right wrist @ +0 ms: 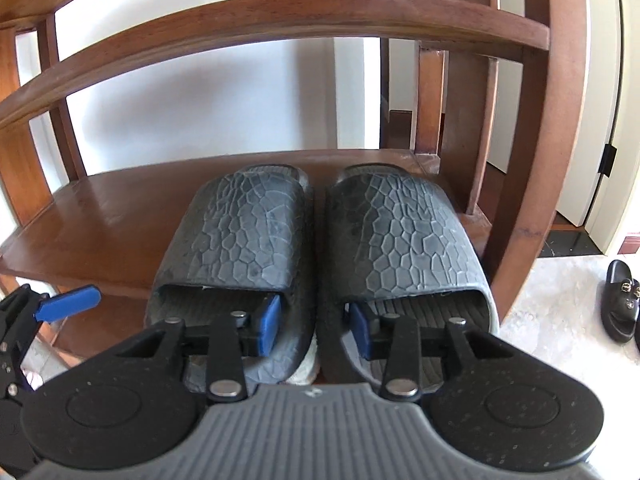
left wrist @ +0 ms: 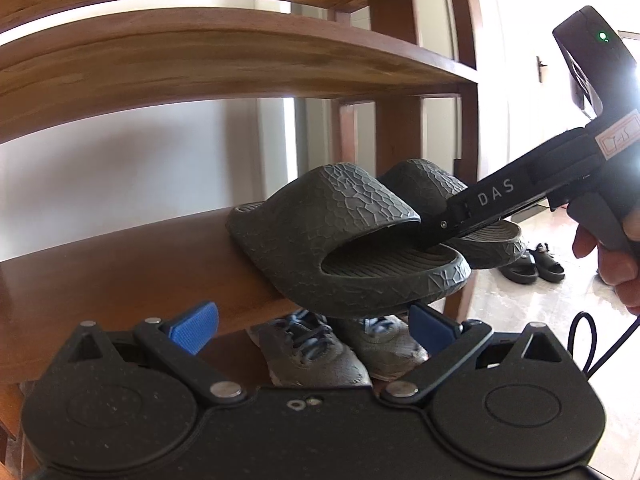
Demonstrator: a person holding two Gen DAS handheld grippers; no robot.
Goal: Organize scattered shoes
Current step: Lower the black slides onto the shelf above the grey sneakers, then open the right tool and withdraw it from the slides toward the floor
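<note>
right gripper (right wrist: 312, 328) fingers pinch the dark grey scale-textured rubber slides' (right wrist: 240, 236) touching inner walls to carry both; left gripper (left wrist: 312, 326) gapes empty below

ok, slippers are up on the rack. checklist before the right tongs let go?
1. Slippers side by side on shelf, toes inward: ok.
2. Heels fully on shelf: not ok, they overhang the front edge.
3. Right tongs, one finger in each slipper, pinching the inner walls: ok.
4. Left tongs open, below the near heel: ok.
5. Sneakers on lower shelf: ok.
6. Black sandals on floor: not ok.
</note>
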